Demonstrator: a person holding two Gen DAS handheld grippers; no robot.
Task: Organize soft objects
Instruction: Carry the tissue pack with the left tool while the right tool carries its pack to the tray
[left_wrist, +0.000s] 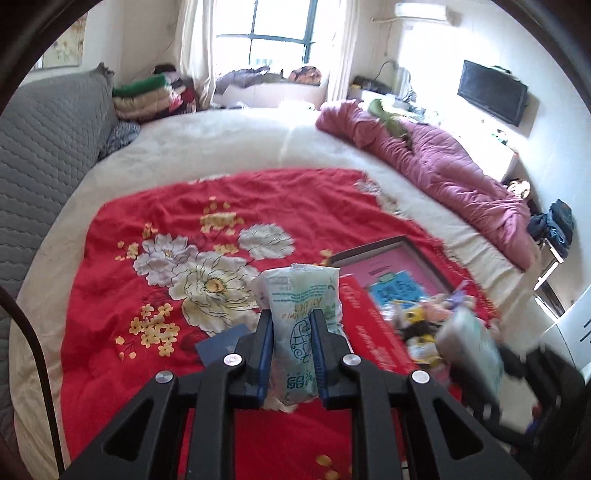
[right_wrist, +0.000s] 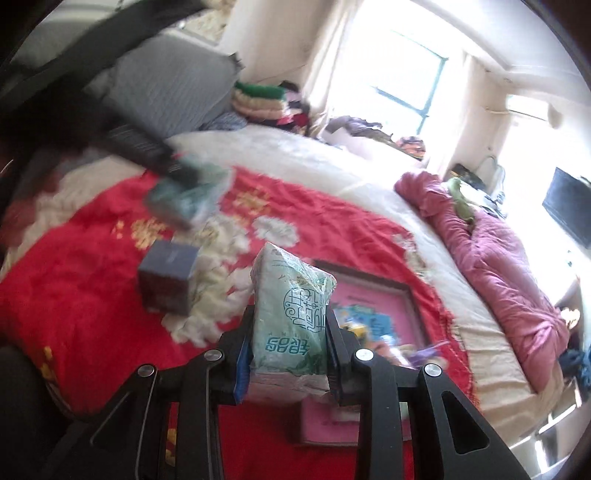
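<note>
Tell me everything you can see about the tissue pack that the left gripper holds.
The tissue pack is a soft, crinkled clear plastic packet with teal print over white tissue. It stands upright, squeezed at the middle between the pads of the left gripper, and bulges above them. It hangs above the red floral blanket and touches only the gripper.

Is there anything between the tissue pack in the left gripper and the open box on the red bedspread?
Nothing visible. The left gripper holds its tissue pack above the red bedspread; the open box lies just right of it. The right gripper's pack hovers nearby.
</note>
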